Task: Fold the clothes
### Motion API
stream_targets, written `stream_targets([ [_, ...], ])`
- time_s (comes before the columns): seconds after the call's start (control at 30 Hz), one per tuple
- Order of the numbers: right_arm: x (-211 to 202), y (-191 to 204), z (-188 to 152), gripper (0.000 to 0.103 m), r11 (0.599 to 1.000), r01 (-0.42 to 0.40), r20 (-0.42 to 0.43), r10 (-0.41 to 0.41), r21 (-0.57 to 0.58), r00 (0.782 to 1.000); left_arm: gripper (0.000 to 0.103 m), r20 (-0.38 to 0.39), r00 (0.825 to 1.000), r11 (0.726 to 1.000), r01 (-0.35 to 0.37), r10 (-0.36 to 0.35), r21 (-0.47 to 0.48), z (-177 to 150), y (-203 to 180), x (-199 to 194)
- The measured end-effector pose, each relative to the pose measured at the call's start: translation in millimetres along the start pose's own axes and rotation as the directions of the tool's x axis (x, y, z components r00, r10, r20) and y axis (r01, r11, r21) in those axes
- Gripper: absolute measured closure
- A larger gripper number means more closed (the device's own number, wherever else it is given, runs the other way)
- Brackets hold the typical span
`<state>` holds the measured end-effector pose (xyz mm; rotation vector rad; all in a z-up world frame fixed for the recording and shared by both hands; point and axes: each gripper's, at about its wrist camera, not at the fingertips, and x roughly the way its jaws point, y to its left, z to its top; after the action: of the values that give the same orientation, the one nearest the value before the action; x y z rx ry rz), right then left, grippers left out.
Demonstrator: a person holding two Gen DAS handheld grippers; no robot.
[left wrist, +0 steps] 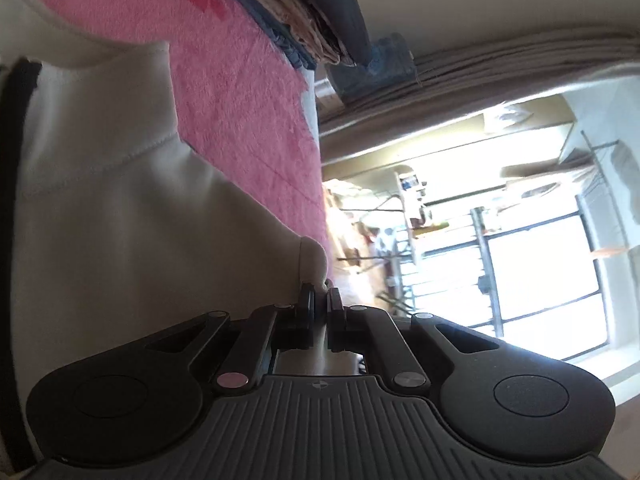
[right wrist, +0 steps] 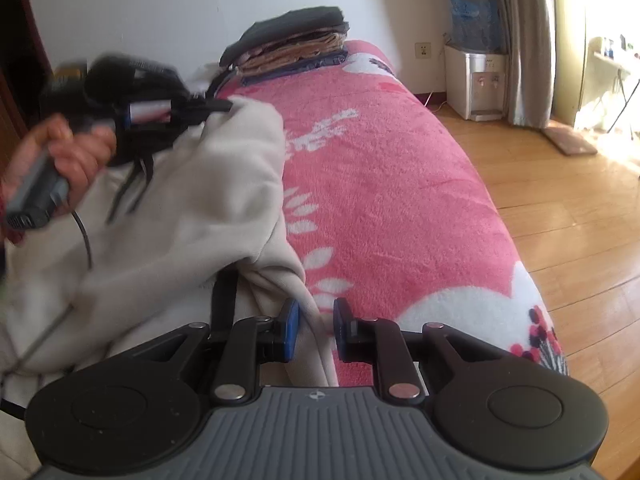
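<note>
Now, in the left wrist view, rolled sideways, the left gripper [left wrist: 321, 294] at lower centre is pinched shut on a fold of the cream garment [left wrist: 120, 240], which fills the left of the frame over the pink blanket [left wrist: 248, 92]. In the right wrist view the right gripper [right wrist: 316, 330] at bottom centre is narrowly parted with the garment's edge between its blue pads [right wrist: 291, 330], though whether they press it is unclear; the garment lies across the left half of the blanket, with a hand [right wrist: 68, 156] on the other gripper at upper left and a folded stack [right wrist: 292, 40] at top centre.
</note>
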<state>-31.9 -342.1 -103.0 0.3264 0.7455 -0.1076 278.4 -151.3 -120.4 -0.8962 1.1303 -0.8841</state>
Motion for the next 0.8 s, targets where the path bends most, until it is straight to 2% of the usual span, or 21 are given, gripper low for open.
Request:
stream_targets([
  [0.07,-12.0,-9.8,3.6,0.083,0.999,-0.018,0.047,0.015,0.05,0.999,0.099,-0.01,1.0,0.998,-0.016,0.015,-0.054,6.3,5.9,1.0],
  [0.1,-13.6,-12.3,4.9,0.083,0.998,-0.016,0.057,0.012,0.064,0.998,0.098,-0.014,0.999,0.998,-0.033,0.032,-0.052,7.8,6.5,1.4],
  [0.17,-10.5,-12.7,5.5,0.083,0.997,-0.006,0.052,0.002,0.081,0.999,0.097,0.009,0.994,0.994,-0.108,0.108,0.015,7.4,-1.8,-2.1],
  [0.27,2.4,-4.7,0.2,0.083,0.998,0.018,0.013,-0.018,0.06,1.0,0.089,0.053,0.985,0.973,-0.169,0.163,0.155,5.1,-23.0,-10.8],
  [0.33,11.2,2.0,-5.8,0.083,0.999,0.043,-0.011,-0.043,0.021,0.999,0.088,0.062,0.98,0.928,-0.197,0.187,0.315,-6.0,-44.1,-12.9],
  [0.4,12.5,5.4,-7.3,0.083,0.999,0.053,-0.008,-0.053,-0.007,0.999,0.088,0.074,0.975,0.857,-0.22,0.21,0.466,-17.2,-65.2,-14.9],
  [0.43,12.7,5.3,-7.1,0.083,0.999,0.053,-0.008,-0.053,-0.008,0.999,0.088,0.068,0.971,0.795,-0.227,0.229,0.563,-28.8,-75.9,-12.6],
  [0.47,12.9,4.5,-7.1,0.083,0.999,0.051,-0.007,-0.051,-0.007,0.999,0.088,0.063,0.964,0.721,-0.235,0.257,0.651,-42.0,-83.5,-7.8],
  [0.53,12.7,1.6,-7.3,0.083,0.999,0.044,-0.007,-0.044,0.004,0.999,0.088,0.061,0.945,0.552,-0.239,0.321,0.799,-70.0,-93.5,2.9],
  [0.6,12.5,1.5,-7.0,0.083,0.999,0.043,-0.006,-0.043,0.001,0.999,0.088,0.061,0.921,0.416,-0.231,0.384,0.879,-92.5,-90.1,12.4],
  [0.7,12.1,3.9,-7.2,0.083,0.999,0.047,-0.004,-0.047,-0.017,0.999,0.088,0.07,0.902,0.297,-0.212,0.425,0.931,-112.6,-80.3,18.0],
  [0.73,12.2,3.8,-7.3,0.083,0.999,0.047,-0.004,-0.047,-0.018,0.999,0.088,0.072,0.901,0.291,-0.212,0.427,0.933,-114.4,-79.2,18.3],
  [0.8,12.3,3.8,-7.4,0.083,0.999,0.047,-0.004,-0.047,-0.019,0.999,0.086,0.075,0.899,0.301,-0.222,0.432,0.927,-112.1,-76.1,18.0],
])
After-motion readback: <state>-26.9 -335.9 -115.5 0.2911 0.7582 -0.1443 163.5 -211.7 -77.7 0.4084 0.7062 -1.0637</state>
